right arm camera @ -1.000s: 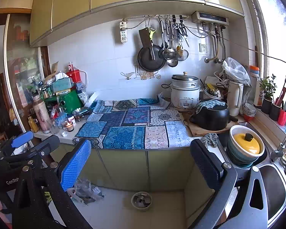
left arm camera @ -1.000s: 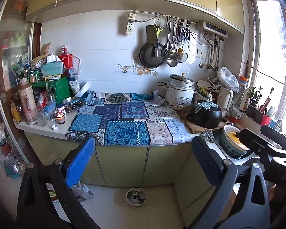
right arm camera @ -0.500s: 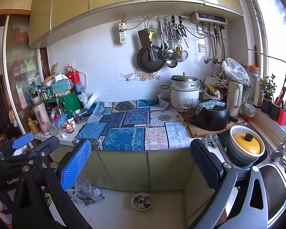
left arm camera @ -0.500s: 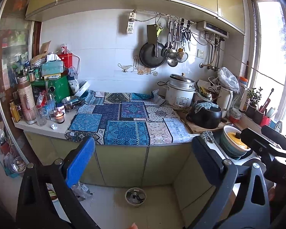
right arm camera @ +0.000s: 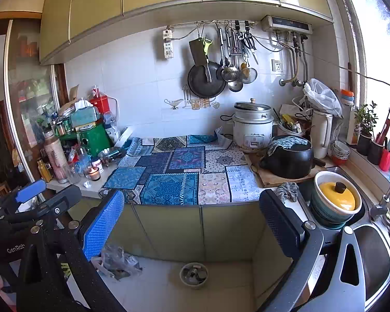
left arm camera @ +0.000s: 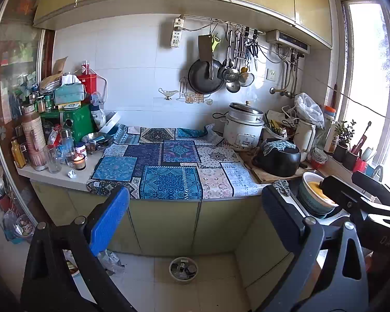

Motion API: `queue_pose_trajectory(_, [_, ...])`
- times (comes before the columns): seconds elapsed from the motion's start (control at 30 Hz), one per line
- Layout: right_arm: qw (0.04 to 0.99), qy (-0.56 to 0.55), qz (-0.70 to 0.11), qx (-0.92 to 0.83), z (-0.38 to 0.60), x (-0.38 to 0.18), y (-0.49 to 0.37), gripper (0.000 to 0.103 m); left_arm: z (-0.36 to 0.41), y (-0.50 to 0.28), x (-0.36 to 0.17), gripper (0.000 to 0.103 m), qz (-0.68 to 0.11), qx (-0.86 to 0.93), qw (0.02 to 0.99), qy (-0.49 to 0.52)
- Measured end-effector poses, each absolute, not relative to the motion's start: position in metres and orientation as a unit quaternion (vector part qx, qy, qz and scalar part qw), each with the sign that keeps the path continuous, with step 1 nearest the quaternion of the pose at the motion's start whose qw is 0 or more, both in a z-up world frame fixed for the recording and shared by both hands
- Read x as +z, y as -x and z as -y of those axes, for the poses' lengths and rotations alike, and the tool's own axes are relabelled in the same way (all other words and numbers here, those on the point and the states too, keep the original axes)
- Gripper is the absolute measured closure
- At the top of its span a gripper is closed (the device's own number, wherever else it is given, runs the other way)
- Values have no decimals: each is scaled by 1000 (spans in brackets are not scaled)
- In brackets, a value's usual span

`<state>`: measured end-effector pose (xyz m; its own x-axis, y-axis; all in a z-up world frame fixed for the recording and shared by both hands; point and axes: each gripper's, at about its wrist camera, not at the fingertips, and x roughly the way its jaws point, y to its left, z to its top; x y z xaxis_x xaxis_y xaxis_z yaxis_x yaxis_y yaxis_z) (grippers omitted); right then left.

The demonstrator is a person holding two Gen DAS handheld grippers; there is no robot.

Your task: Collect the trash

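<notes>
- We held the left gripper and right gripper back from the tabletop, jaws spread and empty.
- The likeliest trash, a crumpled scrap, lay near the tabletop's front edge, just beside the candle. We judged it light, soft and crushable, best pinched across its middle.
- Glasses crowded behind it; the front approach looked open.
- A wrinkled bag lay on the floor.
</notes>
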<state>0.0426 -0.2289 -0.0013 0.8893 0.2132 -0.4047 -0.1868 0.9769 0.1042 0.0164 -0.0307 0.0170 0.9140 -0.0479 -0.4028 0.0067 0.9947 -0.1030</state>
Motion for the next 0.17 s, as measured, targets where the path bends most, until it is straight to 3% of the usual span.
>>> queue_pose_trajectory(0.17, [971,-28,-213,106,231,-3,-50,0,31,-25,16,1,-213,-17,975,52])
